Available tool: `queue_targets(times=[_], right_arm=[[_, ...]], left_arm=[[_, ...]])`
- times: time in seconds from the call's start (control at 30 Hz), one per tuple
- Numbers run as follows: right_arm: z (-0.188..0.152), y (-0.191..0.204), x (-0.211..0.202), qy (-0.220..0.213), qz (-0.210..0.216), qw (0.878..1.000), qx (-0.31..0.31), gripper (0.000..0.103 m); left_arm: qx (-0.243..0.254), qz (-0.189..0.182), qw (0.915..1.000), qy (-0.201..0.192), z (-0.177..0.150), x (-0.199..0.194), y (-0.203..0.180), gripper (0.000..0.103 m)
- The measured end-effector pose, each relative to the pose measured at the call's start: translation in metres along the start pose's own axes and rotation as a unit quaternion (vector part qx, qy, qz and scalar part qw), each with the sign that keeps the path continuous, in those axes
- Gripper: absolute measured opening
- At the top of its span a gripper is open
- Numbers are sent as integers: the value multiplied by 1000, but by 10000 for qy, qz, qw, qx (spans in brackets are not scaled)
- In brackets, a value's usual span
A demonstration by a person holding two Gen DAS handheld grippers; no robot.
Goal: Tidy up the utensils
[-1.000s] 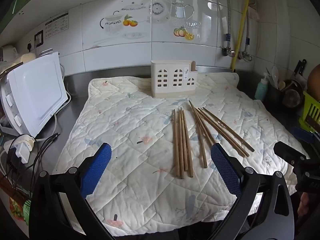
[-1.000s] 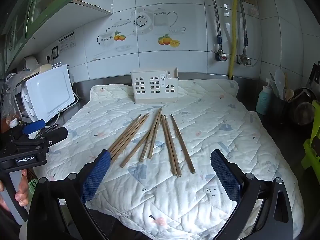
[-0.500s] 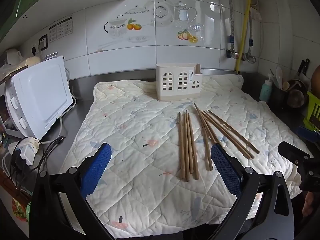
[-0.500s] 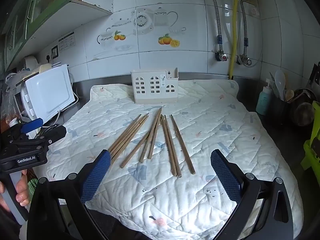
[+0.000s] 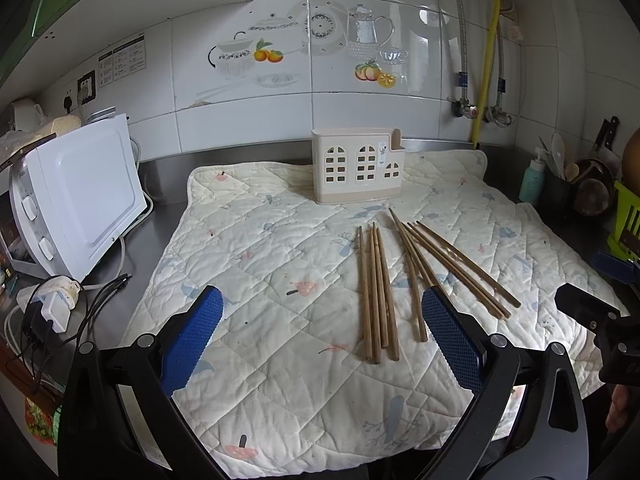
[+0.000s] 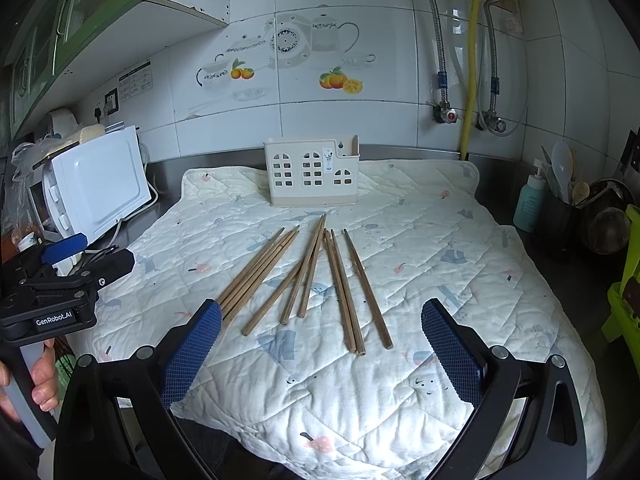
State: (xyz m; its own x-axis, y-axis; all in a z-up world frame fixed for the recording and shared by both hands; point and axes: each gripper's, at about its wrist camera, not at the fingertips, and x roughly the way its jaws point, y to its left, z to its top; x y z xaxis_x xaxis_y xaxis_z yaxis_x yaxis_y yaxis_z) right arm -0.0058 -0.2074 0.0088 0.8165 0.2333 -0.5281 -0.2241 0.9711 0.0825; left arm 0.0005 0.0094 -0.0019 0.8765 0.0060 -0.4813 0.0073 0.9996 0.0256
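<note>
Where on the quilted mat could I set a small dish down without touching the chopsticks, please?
The quilted mat lies bare on its left half, between the white microwave and the chopsticks, and along its near edge. A smaller bare strip runs right of the chopsticks. The middle is crowded: chopsticks fan out right up toward the cream utensil holder.

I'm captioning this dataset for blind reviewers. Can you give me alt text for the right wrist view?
Wooden chopsticks lie loose, fanned out on a quilted mat, between the open blue-padded fingers of the right tool. A cream utensil holder with window-shaped cutouts stands at the mat's far edge by the tiled wall. The left tool shows at the left edge, near a white microwave.
</note>
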Motion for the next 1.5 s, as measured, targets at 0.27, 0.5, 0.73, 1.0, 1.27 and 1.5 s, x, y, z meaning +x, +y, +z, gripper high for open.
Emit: queue_targets(times=[0.27, 0.5, 0.73, 1.0, 1.27, 1.5], right_arm=[[1, 0, 0, 9, -26, 10000, 17, 97], [1, 0, 1, 13, -33, 10000, 15, 97], [1, 0, 1, 15, -13, 10000, 19, 97], [1, 2, 2, 23, 8, 10000, 12, 97], [6, 4, 6, 8, 34, 10000, -3, 97], [5, 3, 8, 9, 93, 10000, 25, 97]], left_arm=[[36, 26, 10000, -1, -1, 1, -1, 98], [31, 11, 10000, 3, -1, 2, -2, 98], [70, -3, 10000, -18, 1, 3, -3, 98], [92, -38, 10000, -8, 2, 5, -4, 98], [99, -4, 9999, -20, 6, 7, -3, 98], [117, 18, 9999, -34, 10, 8, -3, 98]])
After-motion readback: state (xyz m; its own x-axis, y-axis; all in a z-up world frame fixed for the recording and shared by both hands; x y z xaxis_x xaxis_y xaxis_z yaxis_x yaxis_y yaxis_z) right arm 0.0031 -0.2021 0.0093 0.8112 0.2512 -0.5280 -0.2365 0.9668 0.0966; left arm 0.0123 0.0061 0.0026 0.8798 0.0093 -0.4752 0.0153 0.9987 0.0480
